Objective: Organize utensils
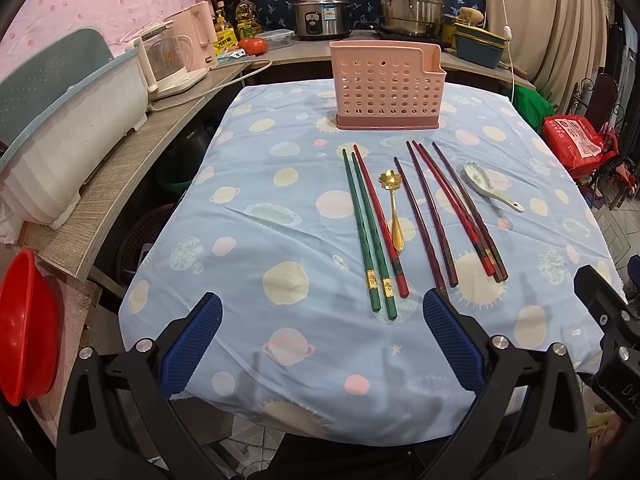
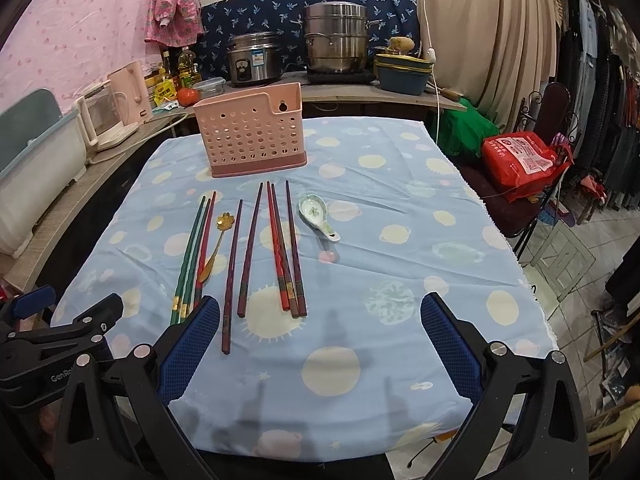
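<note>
1. pink plastic, full of holes: the utensil holder (image 1: 387,90) stands upright at the far end of the table (image 1: 280,184), and from here nothing shows sticking out of its top. whether anything lies low inside, i can't tell.
2. every utensil i can count is flat on the blue planet-print cloth, near the holder but apart from it: two green chopsticks (image 1: 366,236) side by side, a red chopstick (image 1: 380,220) touching them, then the gold spoon (image 1: 394,208) with its flower bowl toward the holder.
3. further right, the dark chopsticks (image 1: 424,216) lie loose, then a tight bundle of three (image 2: 286,248), and last the ceramic spoon (image 2: 316,214) off on its own.
4. the left gripper (image 1: 322,344) hovers at the near edge, jaws spread wide, nothing between the blue pads.
5. the right gripper (image 2: 320,344) matches it: gaping wide, holding nothing, above bare cloth just short of the chopstick ends.
6. my read: nothing is sorted yet. all the picking and dropping into the holder is left to do.
</note>
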Available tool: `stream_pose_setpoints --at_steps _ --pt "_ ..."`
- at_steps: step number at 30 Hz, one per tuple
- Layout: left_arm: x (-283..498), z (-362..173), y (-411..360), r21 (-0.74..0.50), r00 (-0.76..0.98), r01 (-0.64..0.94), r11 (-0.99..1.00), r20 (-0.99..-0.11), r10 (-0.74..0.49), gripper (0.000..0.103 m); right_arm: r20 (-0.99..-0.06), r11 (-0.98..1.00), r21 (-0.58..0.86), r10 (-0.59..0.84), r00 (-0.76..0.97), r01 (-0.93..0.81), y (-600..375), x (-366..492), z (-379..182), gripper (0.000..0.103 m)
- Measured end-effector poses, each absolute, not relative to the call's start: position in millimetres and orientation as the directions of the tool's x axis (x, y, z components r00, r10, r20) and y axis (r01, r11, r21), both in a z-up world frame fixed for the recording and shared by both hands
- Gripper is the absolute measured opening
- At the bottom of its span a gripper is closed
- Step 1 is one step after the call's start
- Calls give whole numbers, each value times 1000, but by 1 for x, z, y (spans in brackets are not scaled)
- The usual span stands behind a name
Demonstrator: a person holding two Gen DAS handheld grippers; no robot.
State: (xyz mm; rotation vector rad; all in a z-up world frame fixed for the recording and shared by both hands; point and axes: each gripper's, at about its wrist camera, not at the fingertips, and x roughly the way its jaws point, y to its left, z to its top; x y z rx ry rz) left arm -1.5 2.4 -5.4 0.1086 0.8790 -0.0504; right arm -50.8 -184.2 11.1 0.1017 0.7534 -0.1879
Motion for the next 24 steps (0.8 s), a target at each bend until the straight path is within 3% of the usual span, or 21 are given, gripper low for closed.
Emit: stream_pose_setpoints --at_steps 19,24 --pt "29 -47 -1 53 536 116 992 -844 -18 96 -731 974 47 -118 672 221 -204 -33 -8 96" --pt "45 -62 4 64 511 99 993 -860 4 91 -747 974 51 -110 655 222 -208 -24 -16 96"
